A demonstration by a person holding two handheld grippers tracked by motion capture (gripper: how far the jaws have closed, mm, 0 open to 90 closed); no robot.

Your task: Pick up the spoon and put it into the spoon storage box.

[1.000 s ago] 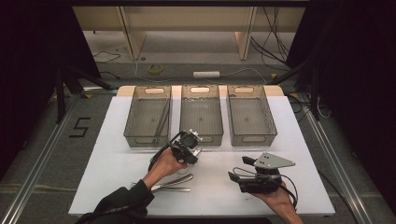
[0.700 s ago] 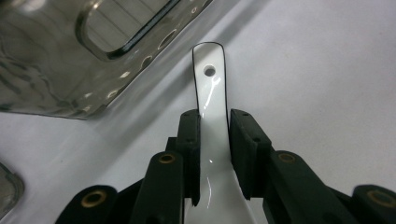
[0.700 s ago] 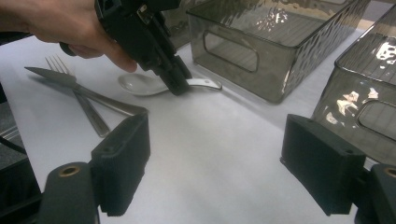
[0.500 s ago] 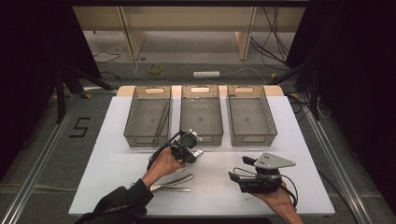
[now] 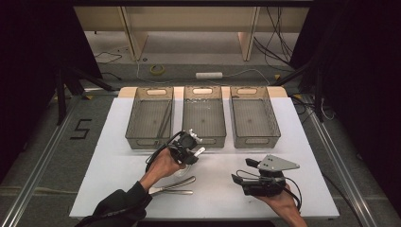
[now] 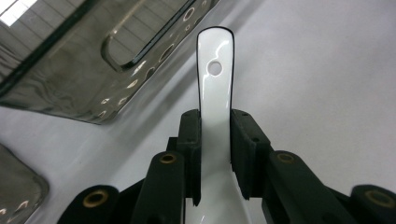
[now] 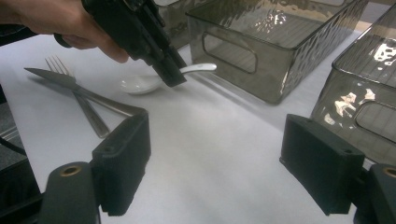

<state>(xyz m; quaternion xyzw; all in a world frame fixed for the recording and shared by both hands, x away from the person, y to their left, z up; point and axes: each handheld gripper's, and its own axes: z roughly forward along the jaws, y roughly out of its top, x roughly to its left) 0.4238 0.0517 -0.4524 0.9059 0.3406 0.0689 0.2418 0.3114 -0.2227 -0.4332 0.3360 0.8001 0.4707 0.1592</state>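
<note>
The left gripper point(image 6: 215, 154) has just closed its jaws on the white spoon point(image 6: 214, 88); the pads point(image 6: 192, 144) press the handle from both sides. The handle's long axis runs straight out from the jaws toward the top of the frame, its holed end just short of the middle bin point(image 6: 88, 70) at upper left. Seen from the right gripper, the bowl looks to rest on the white table point(image 7: 224, 154). The right gripper point(image 7: 233, 168) stands wide open and empty, well apart. A fork point(image 7: 79, 102) and knife point(image 7: 84, 93) lie at left.
</note>
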